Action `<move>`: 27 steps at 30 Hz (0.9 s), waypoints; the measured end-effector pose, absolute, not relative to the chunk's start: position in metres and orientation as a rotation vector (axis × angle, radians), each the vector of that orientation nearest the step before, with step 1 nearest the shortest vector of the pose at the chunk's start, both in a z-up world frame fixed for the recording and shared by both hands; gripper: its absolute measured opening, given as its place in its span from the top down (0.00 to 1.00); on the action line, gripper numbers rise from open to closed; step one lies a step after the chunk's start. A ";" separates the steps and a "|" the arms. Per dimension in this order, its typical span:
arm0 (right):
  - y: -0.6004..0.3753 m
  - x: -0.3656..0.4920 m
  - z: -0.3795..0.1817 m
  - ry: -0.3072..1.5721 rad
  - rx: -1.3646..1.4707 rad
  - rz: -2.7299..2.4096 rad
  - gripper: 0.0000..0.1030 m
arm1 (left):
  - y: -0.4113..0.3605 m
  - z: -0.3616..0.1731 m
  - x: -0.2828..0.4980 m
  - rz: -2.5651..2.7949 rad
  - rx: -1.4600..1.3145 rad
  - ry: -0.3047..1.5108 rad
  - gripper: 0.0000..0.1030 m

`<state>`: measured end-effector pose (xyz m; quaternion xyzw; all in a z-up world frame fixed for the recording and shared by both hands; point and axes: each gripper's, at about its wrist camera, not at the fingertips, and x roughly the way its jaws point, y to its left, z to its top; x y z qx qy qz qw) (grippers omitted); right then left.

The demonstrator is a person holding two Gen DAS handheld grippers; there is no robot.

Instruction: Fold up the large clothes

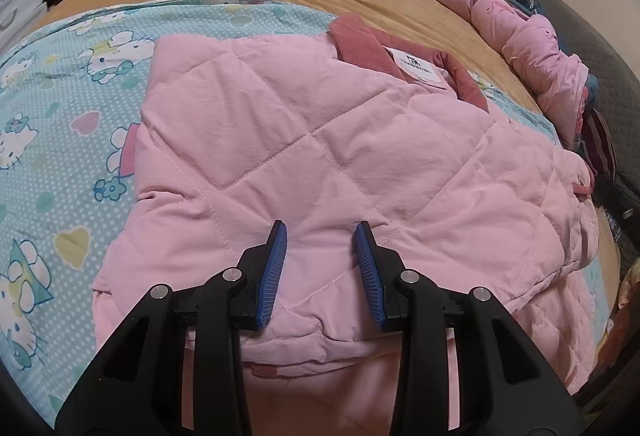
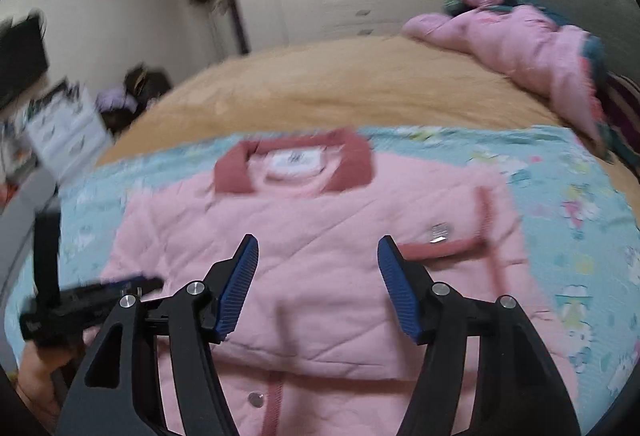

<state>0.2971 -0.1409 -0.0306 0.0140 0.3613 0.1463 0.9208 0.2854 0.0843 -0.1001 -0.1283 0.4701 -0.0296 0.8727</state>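
Left tool [image 1: 320,236] pinching pink jacket [image 1: 320,140] hem, bedsheet [image 1: 60,96] around

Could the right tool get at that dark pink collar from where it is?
Probably yes. The right tool hangs open over the pink quilted jacket, and the dark pink collar lies uncovered straight ahead at the jacket's far end. Nothing lies between them.

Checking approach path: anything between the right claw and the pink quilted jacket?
Nothing visible. The right claw hangs open right over the pink quilted jacket, bare fabric showing between its fingers. The left claw sits off to the side.
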 end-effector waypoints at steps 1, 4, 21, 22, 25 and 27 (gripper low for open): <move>-0.136 0.302 -0.037 0.774 0.014 0.293 0.39 | 0.084 -0.100 0.285 -0.062 -0.267 0.982 0.73; -0.132 0.316 -0.060 0.872 0.001 0.271 0.39 | 0.085 -0.100 0.286 -0.062 -0.262 0.981 0.73; -0.135 0.309 -0.071 0.868 -0.002 0.320 0.37 | 0.072 -0.074 0.275 -0.104 -0.240 0.935 0.39; -0.134 0.305 -0.065 0.861 -0.012 0.334 0.37 | 0.065 -0.067 0.270 -0.114 -0.205 0.919 0.39; -0.133 0.295 -0.055 0.861 -0.027 0.371 0.37 | 0.049 -0.062 0.263 -0.141 -0.137 0.919 0.34; -0.133 0.291 -0.053 0.877 -0.020 0.383 0.37 | 0.046 -0.069 0.263 -0.147 -0.133 0.941 0.34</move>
